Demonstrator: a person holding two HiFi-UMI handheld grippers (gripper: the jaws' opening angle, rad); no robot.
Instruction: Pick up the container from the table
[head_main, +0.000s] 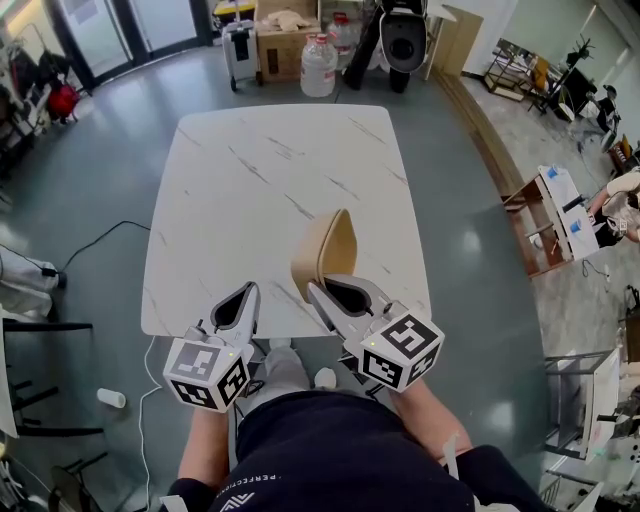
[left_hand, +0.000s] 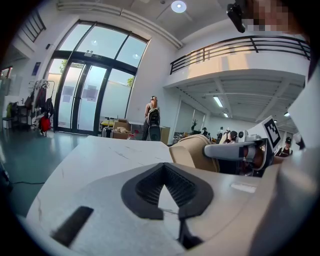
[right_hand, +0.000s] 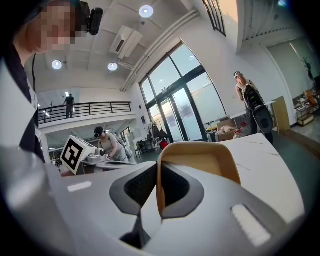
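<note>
A tan, shallow plastic container (head_main: 327, 247) is tipped up on its edge over the near part of the white marble table (head_main: 260, 170). My right gripper (head_main: 318, 288) is shut on the container's wall. In the right gripper view that wall (right_hand: 200, 161) stands thin between the dark pads of the right gripper (right_hand: 159, 176). My left gripper (head_main: 246, 296) hovers beside it at the table's near edge, shut and holding nothing. In the left gripper view the left gripper (left_hand: 165, 176) points across the table, with the container (left_hand: 192, 152) and the right gripper (left_hand: 235, 150) to its right.
Beyond the table's far edge on the floor stand a water jug (head_main: 318, 65), a cardboard box (head_main: 285, 40) and a small suitcase (head_main: 240, 50). A black chair frame (head_main: 30, 360) is at the left. A low shelf (head_main: 545, 215) and a seated person are at the right.
</note>
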